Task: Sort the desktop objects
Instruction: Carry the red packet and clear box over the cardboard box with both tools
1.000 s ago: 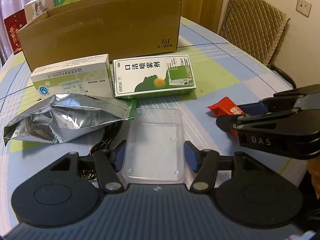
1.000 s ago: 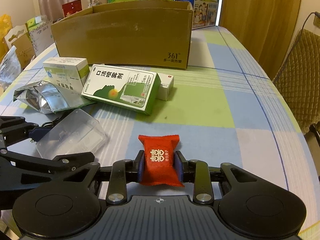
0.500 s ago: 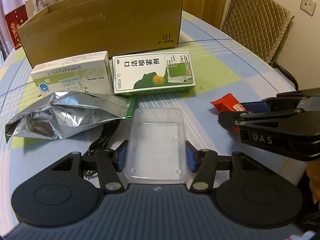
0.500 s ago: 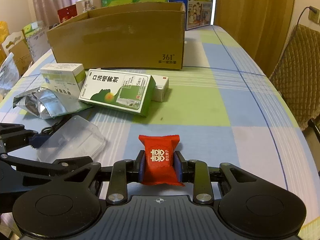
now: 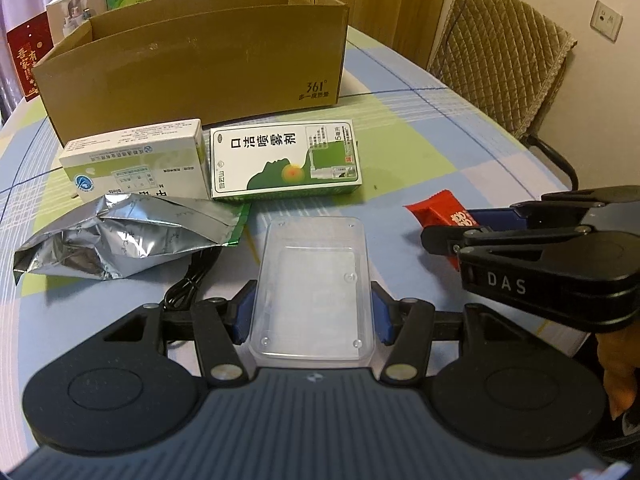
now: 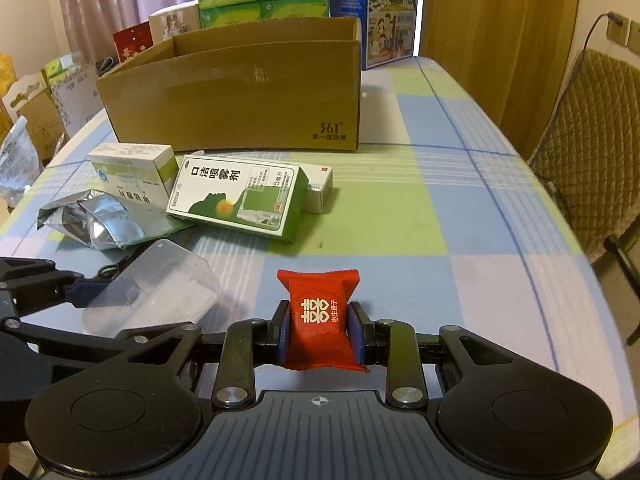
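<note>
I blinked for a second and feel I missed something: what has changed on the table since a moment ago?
Little: both claws have lifted slightly towards the cardboard box, the left claw still gripping the clear plastic lid, the right claw the red candy packet. The medicine boxes and foil pouch stayed put.

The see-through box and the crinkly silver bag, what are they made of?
The see-through box, held in the left gripper, looks like clear hard plastic: the tablecloth shows through it, and its edges are smooth and moulded. The silver bag looks like shiny foil, or plastic coated in foil: it is creased and catches the light like a mirror. I cannot tell which.
</note>
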Tool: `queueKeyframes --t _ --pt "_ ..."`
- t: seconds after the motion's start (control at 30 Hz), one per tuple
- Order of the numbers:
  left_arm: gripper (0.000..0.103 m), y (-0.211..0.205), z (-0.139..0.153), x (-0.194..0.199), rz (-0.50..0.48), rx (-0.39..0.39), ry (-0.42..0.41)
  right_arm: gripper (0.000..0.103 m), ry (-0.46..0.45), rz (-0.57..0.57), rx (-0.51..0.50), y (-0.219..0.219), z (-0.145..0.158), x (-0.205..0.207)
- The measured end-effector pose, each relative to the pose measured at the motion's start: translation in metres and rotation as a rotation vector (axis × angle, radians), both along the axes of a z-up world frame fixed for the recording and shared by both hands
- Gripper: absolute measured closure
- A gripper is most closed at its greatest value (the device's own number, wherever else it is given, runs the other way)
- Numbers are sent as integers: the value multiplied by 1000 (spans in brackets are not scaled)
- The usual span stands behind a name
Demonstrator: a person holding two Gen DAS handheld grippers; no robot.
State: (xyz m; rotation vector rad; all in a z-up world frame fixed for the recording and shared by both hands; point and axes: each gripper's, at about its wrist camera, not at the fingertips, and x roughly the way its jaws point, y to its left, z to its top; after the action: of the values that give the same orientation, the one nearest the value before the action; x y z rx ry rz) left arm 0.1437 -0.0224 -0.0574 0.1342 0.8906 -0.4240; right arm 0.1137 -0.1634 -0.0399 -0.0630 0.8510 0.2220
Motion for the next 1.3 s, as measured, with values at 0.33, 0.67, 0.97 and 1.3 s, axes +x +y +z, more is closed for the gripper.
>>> queueKeyframes --t 0.33,0.67,0.97,1.3 --pt "52 4 15 -16 5 -1 -28 76 -2 0 1 -1 15 -16" --pt "52 6 34 -28 4 -18 -67 76 4 -2 43 -6 26 -25" --pt "52 14 54 -31 27 -39 -105 76 -10 6 51 -4 37 -29" --pt "52 32 103 1 108 -68 -183 76 -81 63 35 6 79 -3"
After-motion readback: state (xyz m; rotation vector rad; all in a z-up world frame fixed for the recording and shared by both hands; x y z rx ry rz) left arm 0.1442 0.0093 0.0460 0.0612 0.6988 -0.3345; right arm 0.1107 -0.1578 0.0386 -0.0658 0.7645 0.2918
